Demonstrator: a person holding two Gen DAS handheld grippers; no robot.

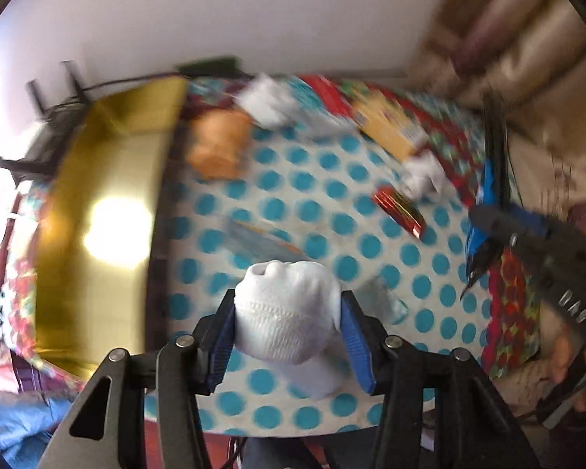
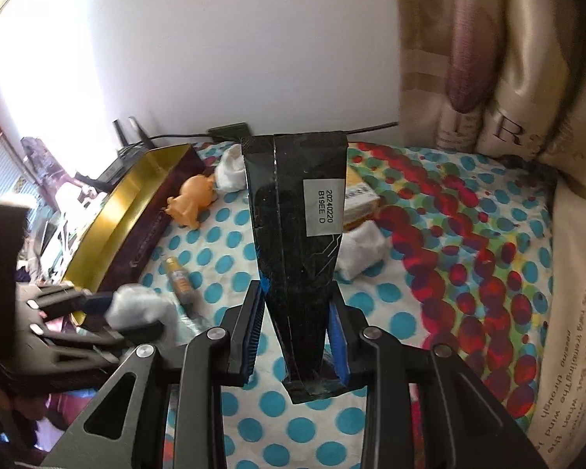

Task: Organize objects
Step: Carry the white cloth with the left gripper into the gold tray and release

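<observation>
My left gripper (image 1: 287, 305) is shut on a rolled white sock (image 1: 287, 308), held above the dotted tablecloth (image 1: 332, 179); it also shows at the left of the right wrist view (image 2: 136, 305). My right gripper (image 2: 297, 308) is shut on a black packet with blue print and a white label (image 2: 297, 211), held upright; it shows at the right of the left wrist view (image 1: 484, 242). A gold tray (image 1: 109, 203) lies at the table's left side, also in the right wrist view (image 2: 136, 179).
On the table lie an orange toy figure (image 2: 191, 199), two white sock rolls (image 2: 230, 172) (image 2: 361, 250), a yellow box (image 2: 361, 197), a small tube (image 2: 179, 277) and a red shiny packet (image 1: 400, 213). Curtains (image 2: 488, 58) hang at the right. A router (image 2: 125, 152) stands behind the tray.
</observation>
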